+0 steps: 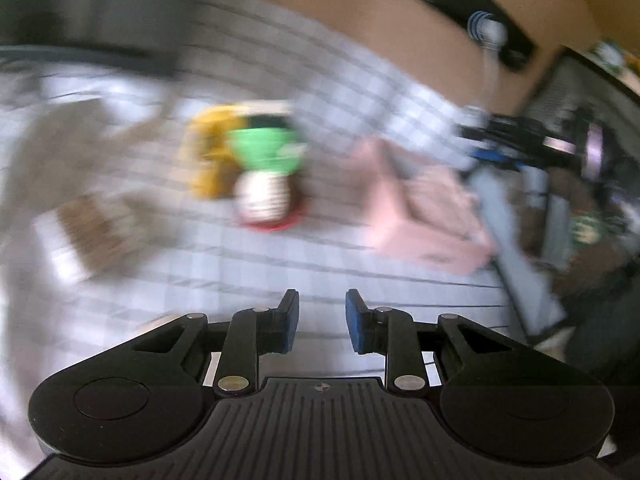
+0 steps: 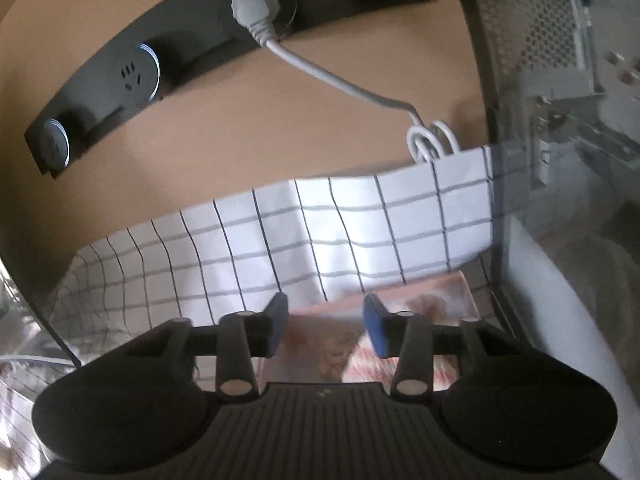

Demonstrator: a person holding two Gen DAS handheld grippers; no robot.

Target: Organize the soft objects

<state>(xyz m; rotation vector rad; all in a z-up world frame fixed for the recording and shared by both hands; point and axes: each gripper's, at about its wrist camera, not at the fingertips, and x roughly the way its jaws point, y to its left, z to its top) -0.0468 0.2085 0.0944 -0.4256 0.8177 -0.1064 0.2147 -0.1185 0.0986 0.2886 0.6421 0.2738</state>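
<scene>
Both tongs, left [image 1: 322,320] and right [image 2: 325,326], spread and holding nothing, above checked cloth [image 2: 280,240].

A white cloth [image 2: 340,232] gridded with grey lines is observed. A pink towel [image 1: 424,216] and a green, yellow and red-and-white striped toy [image 1: 256,164] are noted, blurred. Blue pads [image 2: 374,330] are recorded on black fingers.

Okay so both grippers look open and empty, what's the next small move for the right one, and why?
Probably lower the right gripper straight down onto the pink cloth and close. Its jaws stand open and empty, the cloth lies just below and between them on the checked tablecloth, and nothing else is in its way. The left gripper is also open, farther from the soft items.
</scene>
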